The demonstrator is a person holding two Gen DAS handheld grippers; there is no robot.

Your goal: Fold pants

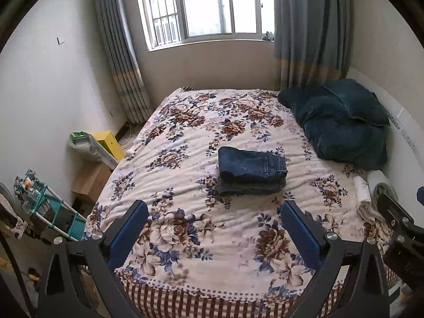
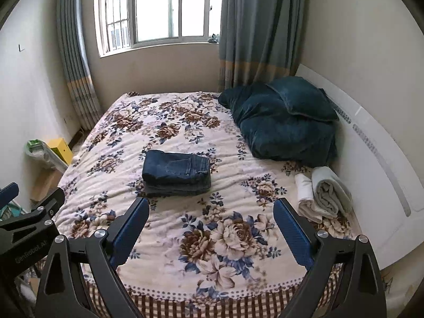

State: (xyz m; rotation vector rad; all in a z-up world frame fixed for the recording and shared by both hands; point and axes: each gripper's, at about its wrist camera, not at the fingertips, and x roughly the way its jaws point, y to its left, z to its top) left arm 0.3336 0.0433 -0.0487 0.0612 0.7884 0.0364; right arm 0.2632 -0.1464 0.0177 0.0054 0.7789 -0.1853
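Note:
A pair of dark blue jeans (image 1: 251, 171) lies folded into a compact stack in the middle of the floral bedspread (image 1: 185, 132). It also shows in the right wrist view (image 2: 177, 173). My left gripper (image 1: 214, 209) is open and empty, held above the near end of the bed, well short of the jeans. My right gripper (image 2: 210, 206) is open and empty too, beside the left one and also back from the jeans. The right gripper's body shows at the right edge of the left wrist view (image 1: 397, 222). The left gripper's body shows at the left edge of the right wrist view (image 2: 31, 217).
A dark teal duvet and pillow (image 2: 286, 122) sit at the bed's far right. Rolled pale towels (image 2: 320, 196) lie by the white headboard (image 2: 371, 159). Left of the bed are a yellow box (image 1: 108, 143), a cardboard box (image 1: 91, 180) and a teal rack (image 1: 53, 212). A window with curtains is behind.

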